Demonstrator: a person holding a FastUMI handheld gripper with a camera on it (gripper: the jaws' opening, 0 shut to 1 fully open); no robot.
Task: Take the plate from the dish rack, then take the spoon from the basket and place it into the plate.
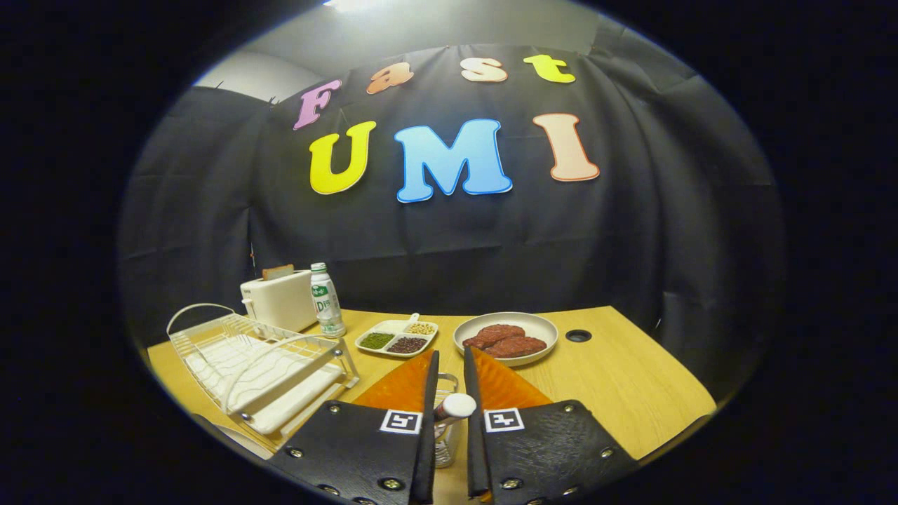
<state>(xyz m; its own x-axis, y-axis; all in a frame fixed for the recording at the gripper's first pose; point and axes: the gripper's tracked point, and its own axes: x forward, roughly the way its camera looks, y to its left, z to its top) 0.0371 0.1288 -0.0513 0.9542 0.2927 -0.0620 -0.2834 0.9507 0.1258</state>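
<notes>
My jaws (449,393) stood narrow, only a slim gap between the two fingers, and in that gap sat the rounded pale end of the spoon (454,407). The fingers flanked it closely, but I could not tell whether both pressed on it. Under the spoon end, still in the gap, was the wire basket (445,438), its rim showing just ahead of the spoon too.

Places taken from the basket: directly beyond the fingertips, on the wooden counter (617,379), sat a pale round plate (506,338) holding two reddish-brown patties. Whether that was the task's plate, I could not tell. Just to the plate's left was a white divided tray (397,338) with three fills: green, dark and yellowish, and a small white handle-like piece at its far edge. A small dark round hole (578,335) in the counter lay just right of the plate.

Left of the basket, near it, the white dish rack (259,365) sat on its drip tray, wires curved up, tilted in view. Behind the rack stood a white toaster (279,300) with something brown in its slot, and just beside it an upright bottle (326,300) with a green label and white cap. Black cloth wall behind everything.
</notes>
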